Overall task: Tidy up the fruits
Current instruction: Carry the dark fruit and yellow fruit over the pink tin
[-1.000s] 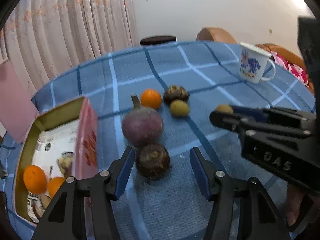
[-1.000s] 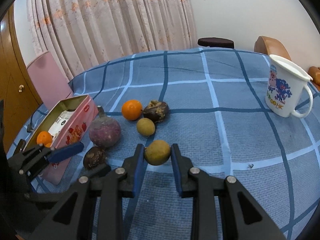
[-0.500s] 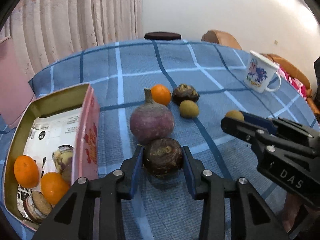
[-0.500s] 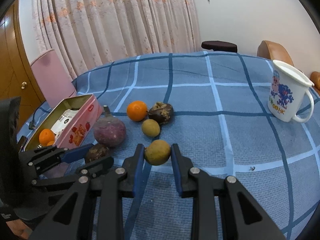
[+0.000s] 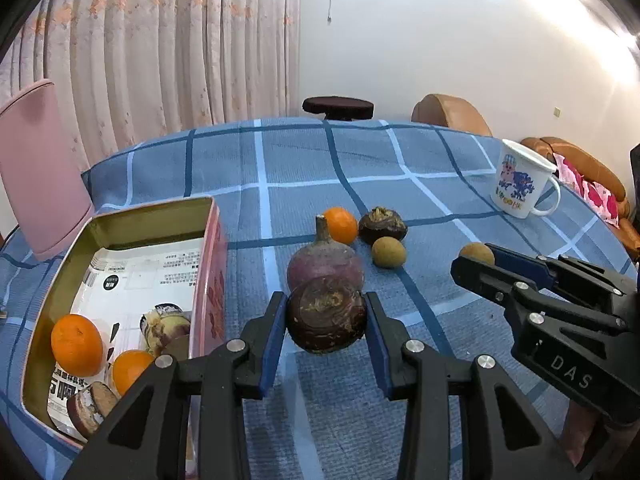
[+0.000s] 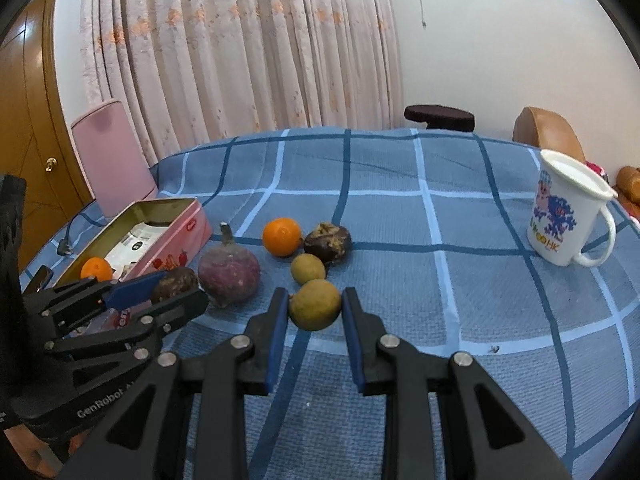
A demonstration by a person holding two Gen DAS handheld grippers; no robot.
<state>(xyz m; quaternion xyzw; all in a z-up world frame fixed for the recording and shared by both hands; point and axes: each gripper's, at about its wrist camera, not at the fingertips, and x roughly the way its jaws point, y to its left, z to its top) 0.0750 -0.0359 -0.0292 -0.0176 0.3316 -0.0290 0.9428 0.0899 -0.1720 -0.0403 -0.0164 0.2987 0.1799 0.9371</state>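
Note:
My left gripper (image 5: 326, 322) is shut on a dark brown round fruit (image 5: 326, 320) and holds it above the cloth, right of the pink tin box (image 5: 120, 280). My right gripper (image 6: 315, 308) is shut on a yellow-green round fruit (image 6: 315, 305), also lifted. On the cloth lie a purple fruit with a stem (image 5: 325, 262), an orange (image 5: 341, 225), a dark brown fruit (image 5: 383, 226) and a small yellow-green fruit (image 5: 389, 252). The box holds two oranges (image 5: 77, 344) and some wrapped items.
A white printed mug (image 6: 566, 216) stands at the right on the blue checked tablecloth (image 6: 400, 208). A pink chair back (image 5: 40, 168) stands behind the box. A dark stool (image 6: 439, 114) and a brown seat (image 6: 550, 130) are beyond the table's far edge.
My left gripper closed on the dark brown fruit and lifted it off the cloth. My right gripper has kept its hold on the yellow-green fruit and risen slightly.

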